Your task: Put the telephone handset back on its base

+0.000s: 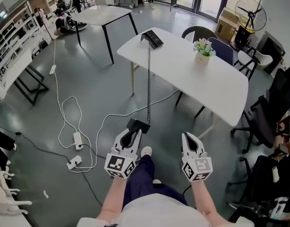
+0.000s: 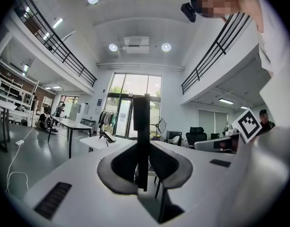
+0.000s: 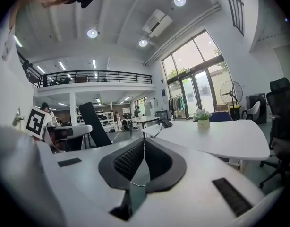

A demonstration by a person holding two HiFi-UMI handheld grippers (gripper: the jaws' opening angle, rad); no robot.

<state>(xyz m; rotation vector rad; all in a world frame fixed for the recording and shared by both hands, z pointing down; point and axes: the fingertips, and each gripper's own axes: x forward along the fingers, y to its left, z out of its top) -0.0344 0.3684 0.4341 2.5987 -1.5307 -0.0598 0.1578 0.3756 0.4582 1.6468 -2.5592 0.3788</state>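
Note:
My left gripper [image 1: 133,135] is shut on the black telephone handset [image 1: 137,126], which stands upright between its jaws in the left gripper view [image 2: 141,131]. A coiled black cord [image 1: 149,79] runs from the handset up to the black telephone base [image 1: 152,38] at the near-left corner of the white table [image 1: 216,79]. The base [image 2: 107,137] shows small and far ahead in the left gripper view, and the base [image 3: 165,123] also appears on the table in the right gripper view. My right gripper [image 1: 188,137] is held beside the left one, its jaws shut with nothing between them [image 3: 144,142].
A small potted plant [image 1: 203,48] stands on the white table, with dark chairs [image 1: 198,32] behind it. Office chairs [image 1: 268,117] crowd the right side. White cables and power strips [image 1: 77,140] lie on the grey floor at left. A second table [image 1: 100,14] and a fan [image 1: 251,15] stand farther back.

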